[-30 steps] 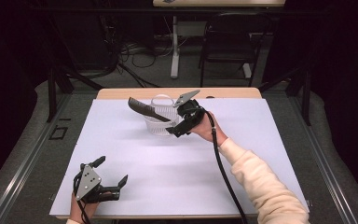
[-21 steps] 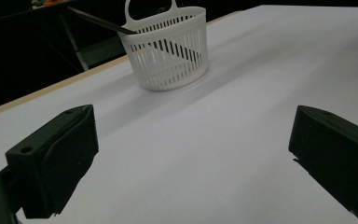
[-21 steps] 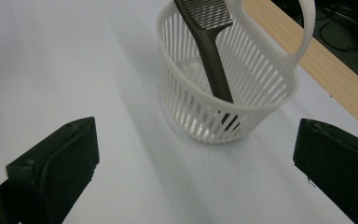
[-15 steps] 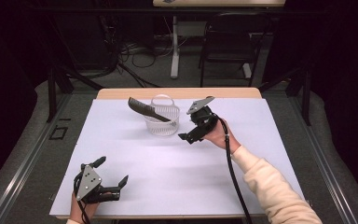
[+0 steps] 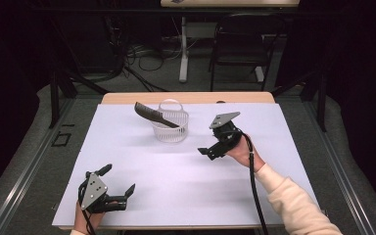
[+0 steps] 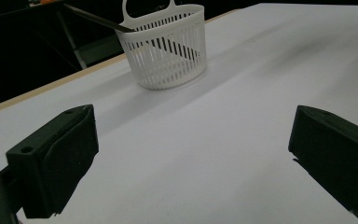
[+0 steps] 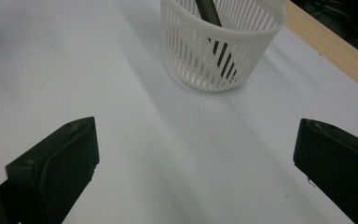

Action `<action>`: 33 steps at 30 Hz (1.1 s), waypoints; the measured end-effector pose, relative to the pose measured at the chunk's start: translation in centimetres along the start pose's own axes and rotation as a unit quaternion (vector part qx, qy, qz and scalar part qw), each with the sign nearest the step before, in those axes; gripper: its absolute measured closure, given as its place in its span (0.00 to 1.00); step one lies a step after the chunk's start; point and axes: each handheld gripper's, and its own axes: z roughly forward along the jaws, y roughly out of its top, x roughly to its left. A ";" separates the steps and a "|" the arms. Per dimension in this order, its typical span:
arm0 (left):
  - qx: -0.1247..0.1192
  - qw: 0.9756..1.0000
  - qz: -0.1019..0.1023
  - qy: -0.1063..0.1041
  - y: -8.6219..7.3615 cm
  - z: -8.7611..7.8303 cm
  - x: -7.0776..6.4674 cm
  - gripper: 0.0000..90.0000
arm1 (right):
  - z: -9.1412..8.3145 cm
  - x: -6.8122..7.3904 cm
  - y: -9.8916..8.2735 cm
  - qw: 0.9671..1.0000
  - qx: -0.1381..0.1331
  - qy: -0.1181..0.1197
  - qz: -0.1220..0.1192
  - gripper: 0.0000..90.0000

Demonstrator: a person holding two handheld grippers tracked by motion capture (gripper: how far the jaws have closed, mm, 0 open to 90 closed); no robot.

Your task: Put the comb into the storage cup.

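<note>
Tools: R tool [image 5: 215, 147] open, empty, near basket [image 5: 170, 128] w/ comb [image 5: 154, 115]; L tool [image 5: 116, 185] open.

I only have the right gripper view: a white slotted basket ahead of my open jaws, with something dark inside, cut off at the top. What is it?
Observer: A dark brown plastic comb. It leans in the white slotted plastic basket, with its toothed end jutting out over the rim.
Operator: Where is my left gripper?
Observer: The left gripper is at the near left corner of the white table cover, jaws open, holding nothing.
Operator: Does the basket have a handle?
Observer: Yes, a white loop handle rises from its far rim.
</note>
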 end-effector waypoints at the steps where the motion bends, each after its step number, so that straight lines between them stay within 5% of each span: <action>1: 0.000 1.000 0.000 0.000 0.0 0.0 0.0 0.02 | -0.2 0.0 -0.2 1.000 0.002 -0.002 0.001 0.00; 33: 0.001 1.000 0.002 0.000 0.1 0.1 -0.1 0.02 | -4.7 1.7 -7.3 0.999 0.019 -0.020 0.031 0.00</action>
